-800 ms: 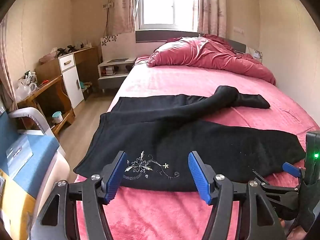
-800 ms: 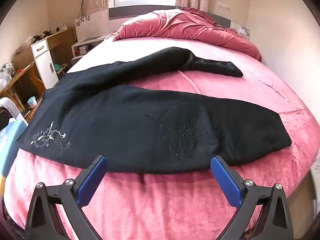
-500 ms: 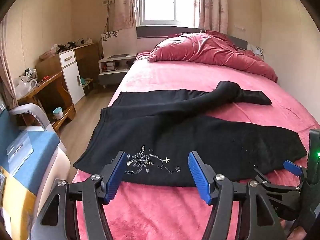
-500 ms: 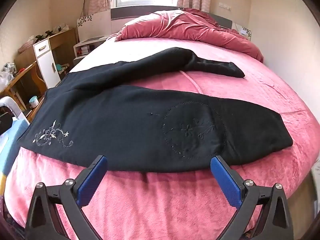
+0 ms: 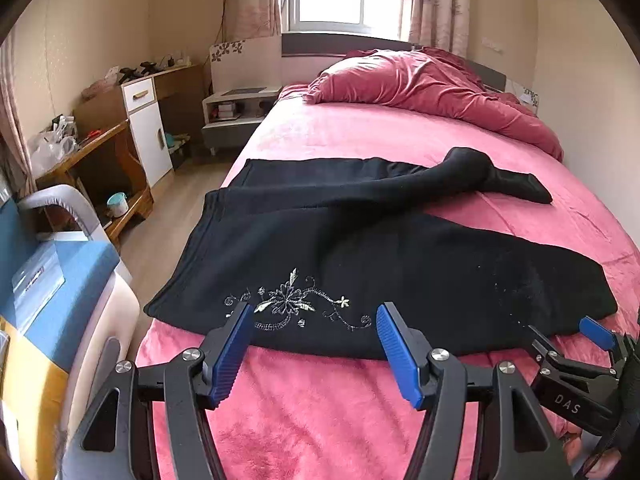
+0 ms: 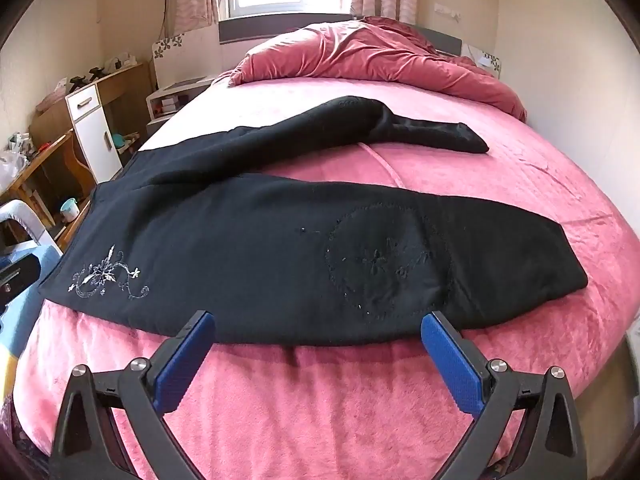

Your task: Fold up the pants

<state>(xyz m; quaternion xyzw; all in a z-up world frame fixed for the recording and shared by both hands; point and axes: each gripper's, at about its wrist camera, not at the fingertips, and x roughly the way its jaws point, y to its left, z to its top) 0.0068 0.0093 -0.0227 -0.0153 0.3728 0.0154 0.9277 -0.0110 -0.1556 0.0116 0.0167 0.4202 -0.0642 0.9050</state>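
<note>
The black knit pants with pale floral embroidery (image 5: 296, 304) lie spread across the pink plush bed cover (image 5: 304, 408), near leg flat along the bed's near side, far leg crossing behind it and ending in a narrow foot. The left gripper (image 5: 314, 344) gapes empty just short of the embroidered waist; the right gripper (image 6: 318, 354) stands wide and empty before the knee patch. The pants' underside is hidden

A bed (image 5: 360, 132) covered in a pink fleece blanket fills mid-frame. Black pants (image 5: 400, 264) lie spread across its centre, one leg angled toward the upper right. A crumpled dark-pink duvet (image 5: 432, 88) lies at top.
</note>
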